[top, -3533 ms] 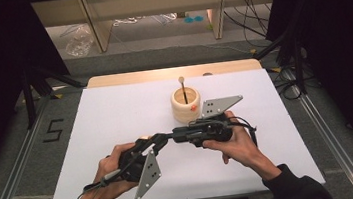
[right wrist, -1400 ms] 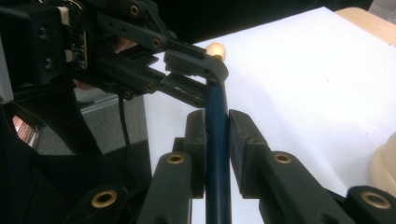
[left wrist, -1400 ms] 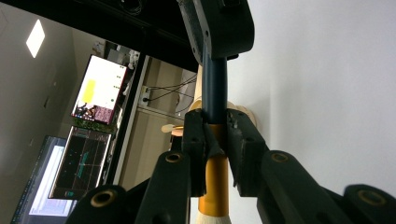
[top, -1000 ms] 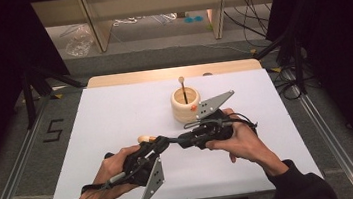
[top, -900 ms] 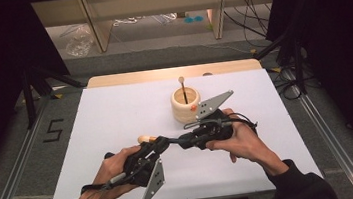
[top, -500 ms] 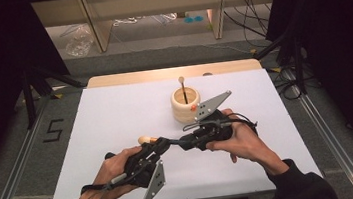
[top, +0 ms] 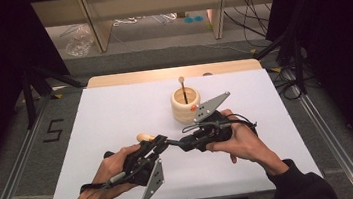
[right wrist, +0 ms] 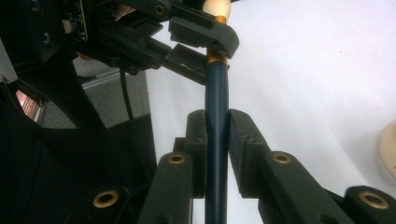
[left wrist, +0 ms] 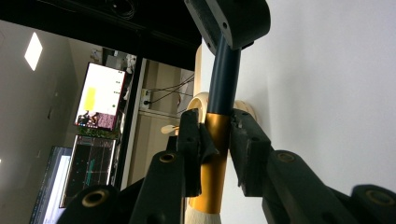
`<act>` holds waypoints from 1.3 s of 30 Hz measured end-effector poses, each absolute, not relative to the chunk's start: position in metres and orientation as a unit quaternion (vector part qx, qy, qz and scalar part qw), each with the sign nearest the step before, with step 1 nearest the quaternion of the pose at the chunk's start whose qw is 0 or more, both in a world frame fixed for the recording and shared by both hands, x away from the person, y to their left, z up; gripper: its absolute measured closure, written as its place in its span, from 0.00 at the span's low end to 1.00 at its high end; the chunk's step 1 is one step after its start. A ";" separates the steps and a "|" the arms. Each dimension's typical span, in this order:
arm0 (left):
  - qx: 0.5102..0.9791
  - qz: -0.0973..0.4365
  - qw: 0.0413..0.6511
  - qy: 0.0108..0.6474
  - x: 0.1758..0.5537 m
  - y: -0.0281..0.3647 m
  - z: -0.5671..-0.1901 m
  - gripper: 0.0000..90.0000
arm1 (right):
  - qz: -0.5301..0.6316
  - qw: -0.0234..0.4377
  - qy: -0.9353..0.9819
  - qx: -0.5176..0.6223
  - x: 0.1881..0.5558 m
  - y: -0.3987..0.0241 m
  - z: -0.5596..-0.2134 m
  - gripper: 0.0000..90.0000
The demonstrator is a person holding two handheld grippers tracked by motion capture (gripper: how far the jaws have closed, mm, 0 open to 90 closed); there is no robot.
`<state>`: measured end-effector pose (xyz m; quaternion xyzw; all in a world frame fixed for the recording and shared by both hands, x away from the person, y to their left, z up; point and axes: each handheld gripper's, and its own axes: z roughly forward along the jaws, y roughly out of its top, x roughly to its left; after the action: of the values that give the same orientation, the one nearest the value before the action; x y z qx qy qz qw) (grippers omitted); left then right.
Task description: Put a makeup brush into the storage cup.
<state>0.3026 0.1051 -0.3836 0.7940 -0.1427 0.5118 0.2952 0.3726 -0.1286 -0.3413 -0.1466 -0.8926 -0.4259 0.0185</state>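
Dark-blue brush handle [right wrist: 217, 98] with gold ferrule [left wrist: 215, 140] and pale bristle tip [top: 144, 137] spans between my two tongs, level above white table [top: 115, 111], nearer me than wooden holder cup [top: 185, 104]. My right gripper [right wrist: 217, 154] pinches blue shaft, pads pressed to both sides. My left gripper [left wrist: 215, 149] stands around gold ferrule; its jaws have just been opening, one pad near contact, other showing slight gap. Holder cup contains second thin stick [top: 182, 86], upright. Both hands close together, just below cup.

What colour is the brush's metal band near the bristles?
Gold ferrule, clearest in the left gripper view.
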 end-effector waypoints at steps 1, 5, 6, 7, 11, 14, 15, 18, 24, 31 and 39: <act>0.791 0.517 0.292 -0.148 0.302 0.105 -0.384 0.84 | -0.425 0.020 -0.893 -0.147 0.373 -0.128 -0.341 0.88; 0.785 0.526 0.275 -0.175 0.300 0.103 -0.389 0.86 | -0.419 0.025 -0.895 -0.148 0.374 -0.128 -0.343 0.88; 0.786 0.524 0.276 -0.178 0.300 0.103 -0.389 0.86 | -0.418 0.024 -0.896 -0.146 0.374 -0.128 -0.343 0.88; 0.784 0.526 0.273 -0.185 0.300 0.103 -0.389 0.86 | -0.415 0.024 -0.898 -0.144 0.374 -0.128 -0.344 0.88; 0.781 0.533 0.259 -0.198 0.298 0.103 -0.387 0.86 | -0.401 0.028 -0.905 -0.141 0.373 -0.125 -0.345 0.90; 0.781 0.532 0.261 -0.197 0.298 0.103 -0.387 0.86 | -0.401 0.026 -0.905 -0.140 0.373 -0.125 -0.344 0.90; 0.782 0.531 0.262 -0.196 0.298 0.103 -0.387 0.86 | -0.398 0.026 -0.906 -0.140 0.373 -0.125 -0.344 0.90; 0.783 0.529 0.265 -0.192 0.298 0.103 -0.387 0.86 | -0.396 0.027 -0.907 -0.140 0.373 -0.125 -0.344 0.90; 0.786 0.528 0.271 -0.171 0.301 0.104 -0.385 0.79 | -0.395 0.030 -0.908 -0.137 0.373 -0.125 -0.346 0.90; 0.789 0.523 0.282 -0.154 0.304 0.106 -0.387 0.76 | -0.397 0.033 -0.908 -0.134 0.372 -0.124 -0.347 0.90; 0.796 0.517 0.297 -0.105 0.311 0.112 -0.383 0.65 | -0.398 0.025 -0.908 -0.131 0.374 -0.127 -0.346 0.90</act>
<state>0.3109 0.1121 -0.3831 0.7963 -0.1050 0.5166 0.2968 0.3739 -0.1271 -0.3461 -0.1311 -0.9078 -0.3977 0.0250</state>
